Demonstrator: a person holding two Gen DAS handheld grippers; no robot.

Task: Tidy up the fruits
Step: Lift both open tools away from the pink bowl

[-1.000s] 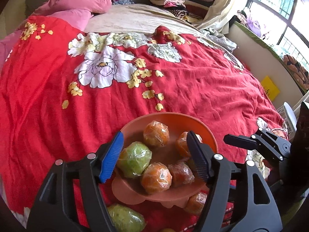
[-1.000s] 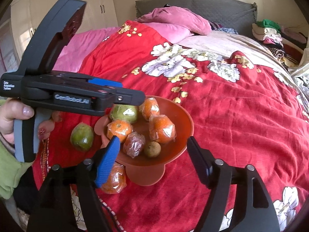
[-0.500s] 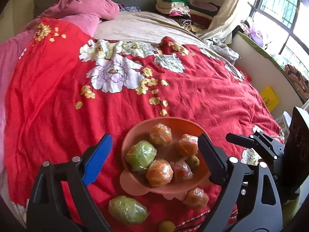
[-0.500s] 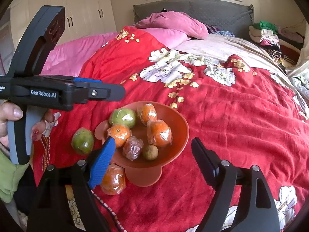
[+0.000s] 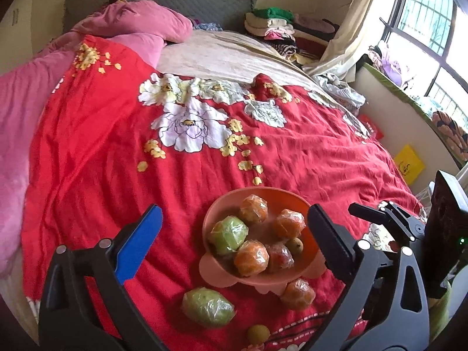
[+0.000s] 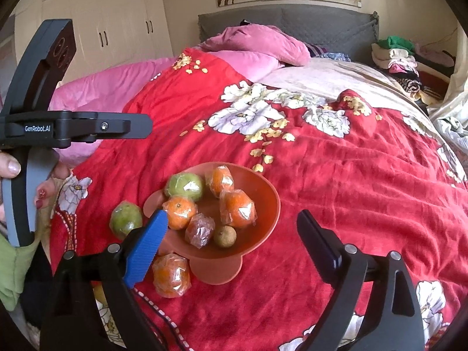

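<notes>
An orange footed bowl point(image 5: 295, 201) point(image 6: 267, 196) stands on the red bedspread and holds several plastic-wrapped fruits: oranges, a green one point(image 5: 228, 235) point(image 6: 184, 186), a dark red one and a small brown one. Outside the bowl lie a wrapped green fruit point(image 5: 207, 307) point(image 6: 125, 219), a wrapped orange point(image 5: 298, 294) point(image 6: 171, 275) and a small yellow-brown fruit point(image 5: 258, 333). My left gripper point(image 5: 234, 239) is open and empty, held above and short of the bowl. My right gripper point(image 6: 231, 234) is open and empty over the bowl's near side.
The red floral bedspread point(image 5: 190, 122) stretches far beyond the bowl. Pink pillows point(image 5: 140, 26) and folded clothes point(image 5: 278, 26) lie at the headboard. The bed's right edge drops toward a window ledge point(image 5: 409, 108). The left gripper's body point(image 6: 58, 128) shows at the right view's left.
Both grippers have pulled back and up from the bowl. My left gripper's jaws have opened wider and stand empty. The fruits have not moved.
</notes>
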